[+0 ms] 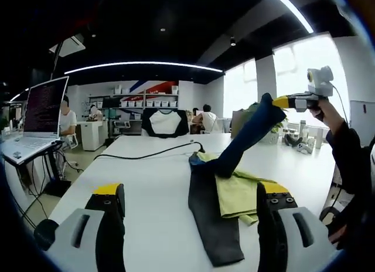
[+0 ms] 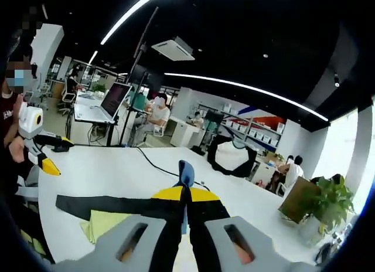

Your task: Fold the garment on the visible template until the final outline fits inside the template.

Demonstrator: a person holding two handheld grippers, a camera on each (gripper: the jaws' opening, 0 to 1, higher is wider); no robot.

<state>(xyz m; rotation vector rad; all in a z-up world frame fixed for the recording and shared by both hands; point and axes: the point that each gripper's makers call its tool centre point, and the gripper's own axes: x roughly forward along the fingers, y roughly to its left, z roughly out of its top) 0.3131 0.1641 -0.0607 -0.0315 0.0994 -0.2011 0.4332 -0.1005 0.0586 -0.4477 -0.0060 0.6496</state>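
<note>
1. In the left gripper view, the left gripper (image 1: 190, 201) is seen low over a white table (image 1: 146, 184), its two yellow-tipped jaws held wide apart with nothing between them.
2. A dark garment (image 1: 214, 219) is laid on the table between those jaws, running from near the view's lower edge away toward the table's middle.
3. A yellow-green cloth (image 1: 237, 193) is spread just beside the dark garment and partly beneath it, on the side nearer the right jaw.
4. One blue end of the garment (image 1: 252, 134) is lifted off the table and pulled up at a slant to the right gripper (image 1: 282, 101), which is held in a person's hand (image 1: 326, 111) at the right of that view.
5. In the right gripper view, the right gripper's jaws are pressed together on the dark fabric, with a blue fold (image 2: 186, 173) sticking up just above the closed tips.
6. In the same view, the rest of the garment (image 2: 99, 206) is stretched out flat to the left across the table, with the yellow-green cloth (image 2: 102, 223) showing under it.
7. The left gripper (image 2: 50, 155) is seen at the left edge of the right gripper view, its yellow tips apart.
8. A black cable (image 1: 146, 155) is trailed across the table beyond the garment, and an open laptop (image 1: 38, 116) is set on a stand at the left.
</note>
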